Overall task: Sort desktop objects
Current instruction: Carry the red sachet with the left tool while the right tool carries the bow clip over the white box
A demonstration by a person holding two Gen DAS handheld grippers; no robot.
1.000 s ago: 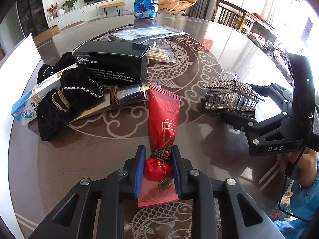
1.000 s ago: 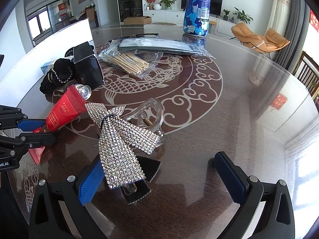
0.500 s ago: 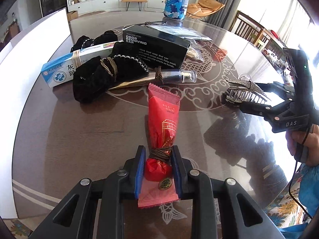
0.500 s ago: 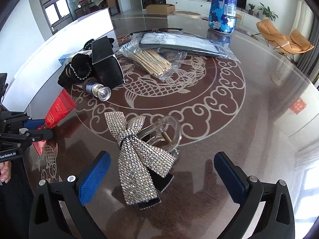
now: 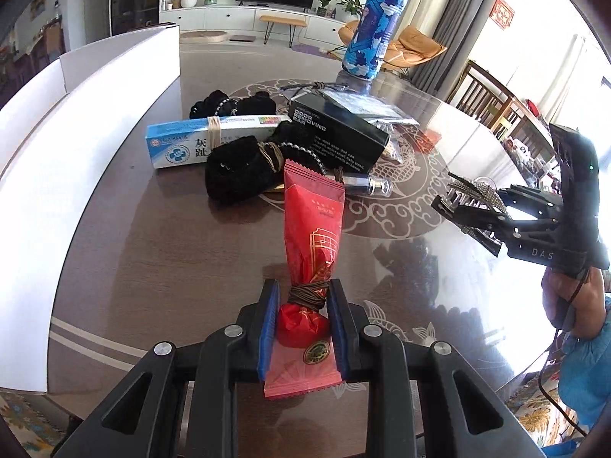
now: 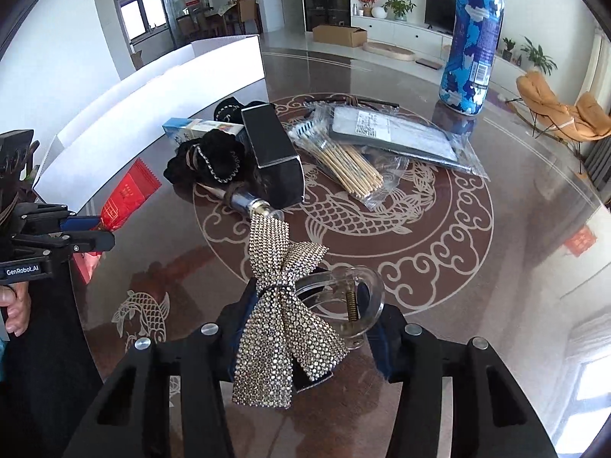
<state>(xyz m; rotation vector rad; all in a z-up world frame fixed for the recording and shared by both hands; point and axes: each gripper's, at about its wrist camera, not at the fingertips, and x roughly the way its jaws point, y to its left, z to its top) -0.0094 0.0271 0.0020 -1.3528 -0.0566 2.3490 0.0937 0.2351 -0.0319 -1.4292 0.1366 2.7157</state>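
A red snack packet (image 5: 313, 221), tied with a brown band, hangs in my left gripper (image 5: 301, 290), whose blue pads are shut on its waist just above the table. The same packet (image 6: 130, 194) and left gripper (image 6: 99, 233) show at the left of the right wrist view. A clear hair clip with a rhinestone bow (image 6: 282, 305) sits between the fingers of my right gripper (image 6: 309, 305), whose jaws are closing and press on it. In the left wrist view the clip (image 5: 473, 191) is held off the table by the right gripper (image 5: 450, 206).
On the round dark table (image 5: 152, 267) lie a black box (image 5: 336, 133), a blue-white carton (image 5: 191, 141), black scrunchies (image 5: 244, 168), a small vial (image 6: 248, 202), a bag of sticks (image 6: 351, 164) and a flat packet (image 6: 397, 133). A blue bottle (image 5: 370, 26) stands behind; a white box (image 5: 76, 152) at the left.
My right gripper went from wide open around the hair clip to shut on it and lifted it. My left gripper carried the red packet leftward, toward the white box.
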